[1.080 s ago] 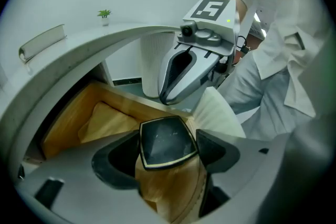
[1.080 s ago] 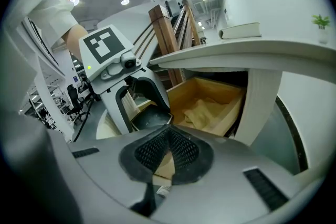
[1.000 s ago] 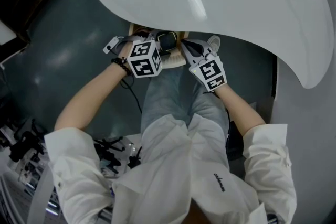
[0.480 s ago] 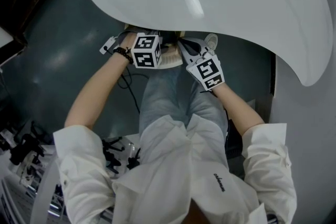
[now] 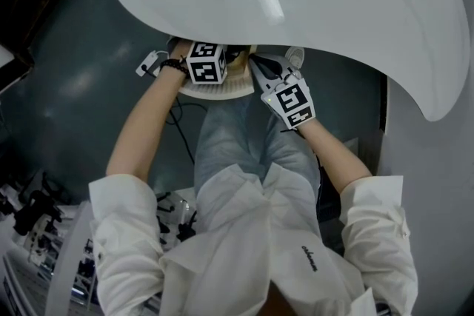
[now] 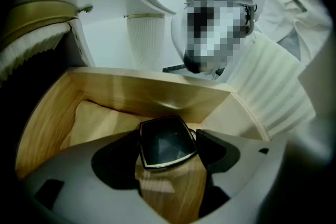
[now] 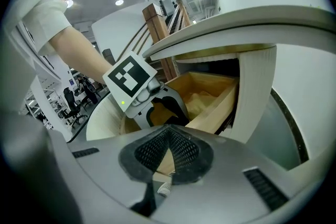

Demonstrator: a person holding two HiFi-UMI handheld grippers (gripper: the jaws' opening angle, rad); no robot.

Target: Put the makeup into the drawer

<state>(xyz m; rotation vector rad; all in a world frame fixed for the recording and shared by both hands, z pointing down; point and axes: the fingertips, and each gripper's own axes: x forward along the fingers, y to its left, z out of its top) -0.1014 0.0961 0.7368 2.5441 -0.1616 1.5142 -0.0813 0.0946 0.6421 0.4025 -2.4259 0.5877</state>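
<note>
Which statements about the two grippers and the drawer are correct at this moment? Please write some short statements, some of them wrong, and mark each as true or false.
1. The left gripper holds a black compact between its jaws. True.
2. The drawer is closed. False: it is pulled open and its wooden inside shows.
3. The right gripper carries the compact. False: its jaws are together with no compact in them; the left gripper has it.
4. The drawer comes out from under the white table. True.
5. The compact is held over the table top. False: it is held over the open drawer.
</note>
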